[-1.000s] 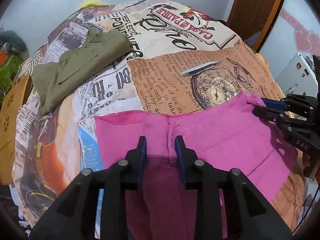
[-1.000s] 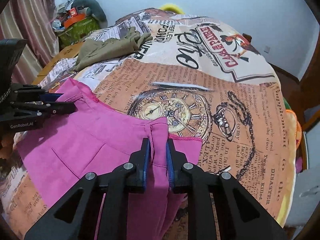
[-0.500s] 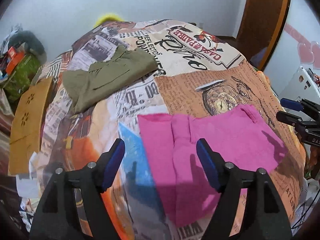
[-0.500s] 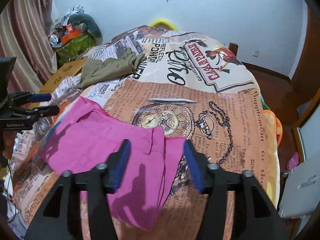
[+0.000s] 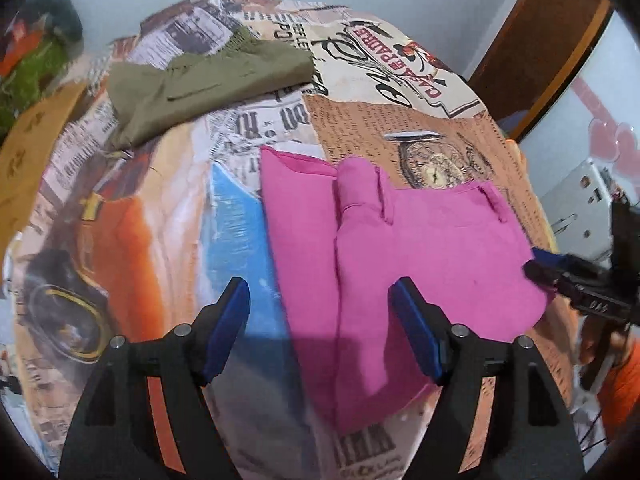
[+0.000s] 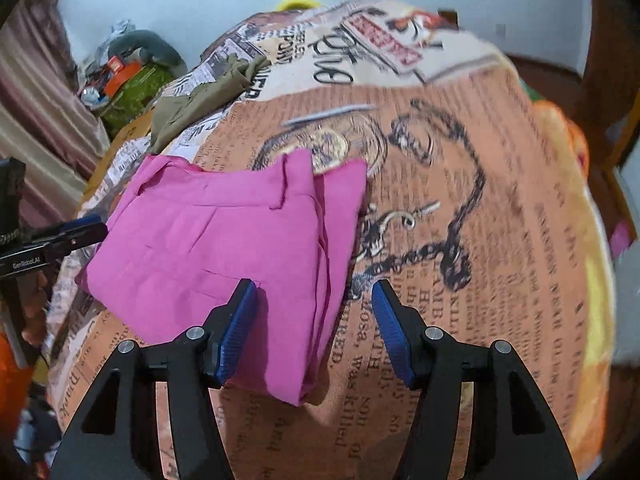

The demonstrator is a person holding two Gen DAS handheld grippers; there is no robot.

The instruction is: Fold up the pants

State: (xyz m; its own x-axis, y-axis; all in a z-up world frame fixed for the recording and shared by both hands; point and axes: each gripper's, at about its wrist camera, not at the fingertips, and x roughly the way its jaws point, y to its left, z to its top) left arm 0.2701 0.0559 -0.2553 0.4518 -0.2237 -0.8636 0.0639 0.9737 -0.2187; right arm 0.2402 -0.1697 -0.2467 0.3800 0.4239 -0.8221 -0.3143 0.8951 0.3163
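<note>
Folded pink pants (image 5: 420,248) (image 6: 224,240) lie flat on the printed bedspread (image 5: 400,120) (image 6: 480,220). My left gripper (image 5: 320,320) hovers open above the pants' left edge, its blue pads (image 5: 226,328) wide apart and gripping nothing. My right gripper (image 6: 314,320) is open above the pants' right folded edge, with nothing pressed between its pads. Each gripper shows at the side of the other's view: the right gripper (image 5: 560,276) and the left gripper (image 6: 60,236).
Olive-green pants (image 5: 208,84) (image 6: 200,100) lie folded at the far left of the bed. A cardboard piece (image 5: 28,148) and a green bag (image 6: 132,88) sit off the bed's left side. A wooden door frame (image 5: 540,40) stands at the right.
Both grippers were shut on the pants' waistband, then let go and opened. They have drawn back and sideways. The pink pants now lie released on the bedspread.
</note>
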